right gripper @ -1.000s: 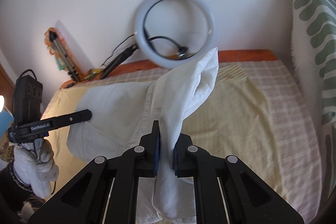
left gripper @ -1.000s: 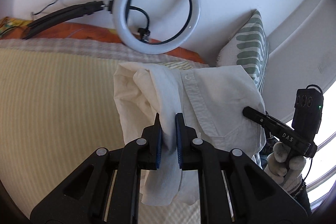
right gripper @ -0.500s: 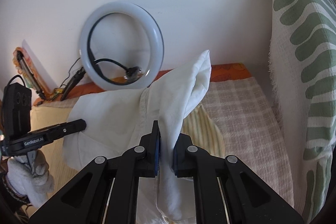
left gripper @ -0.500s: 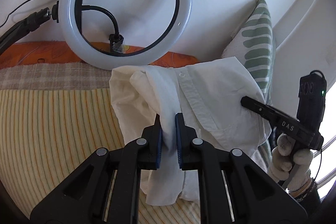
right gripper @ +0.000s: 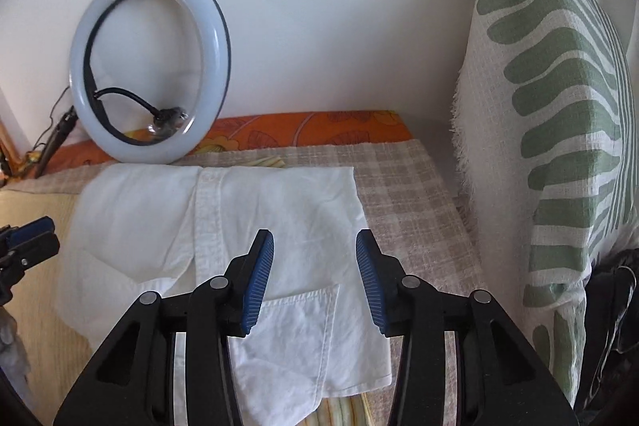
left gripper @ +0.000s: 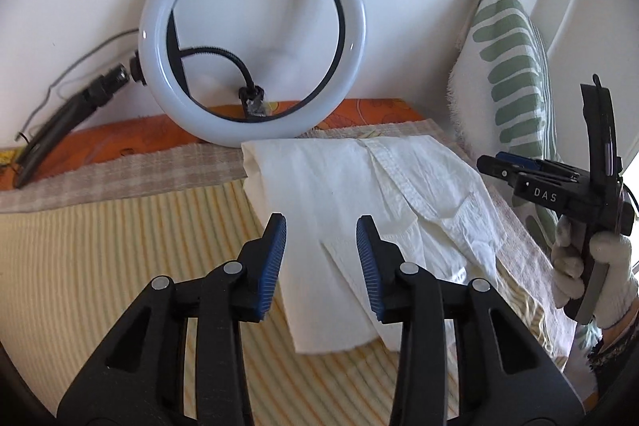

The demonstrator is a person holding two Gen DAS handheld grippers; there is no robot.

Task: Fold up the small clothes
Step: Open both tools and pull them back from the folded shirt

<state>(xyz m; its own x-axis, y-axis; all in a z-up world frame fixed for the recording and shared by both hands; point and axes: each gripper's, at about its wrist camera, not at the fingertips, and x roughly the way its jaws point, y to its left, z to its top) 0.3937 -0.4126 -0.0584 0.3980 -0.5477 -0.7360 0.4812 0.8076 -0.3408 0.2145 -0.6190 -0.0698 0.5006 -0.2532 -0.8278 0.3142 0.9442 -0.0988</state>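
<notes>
A small white button-up shirt (left gripper: 359,194) lies folded flat on the bed, placket and chest pocket up; it also shows in the right wrist view (right gripper: 223,234). My left gripper (left gripper: 321,250) is open and empty, hovering over the shirt's left part. My right gripper (right gripper: 314,274) is open and empty over the shirt's right part near the pocket (right gripper: 295,330). The right gripper also shows in the left wrist view (left gripper: 519,174), held by a gloved hand at the right. The left gripper's tip shows in the right wrist view (right gripper: 28,238) at the left edge.
A white ring light (left gripper: 251,38) leans against the wall behind the shirt, its stand (left gripper: 68,118) to the left. A green-patterned pillow (right gripper: 559,106) stands at the right. The bed has a yellow striped cover (left gripper: 100,266) and a checked blanket (right gripper: 403,186).
Both grippers held the shirt up in the air, shut on its fabric. Now the shirt lies flat on the bed near the ring light and both grippers have opened and let go.
</notes>
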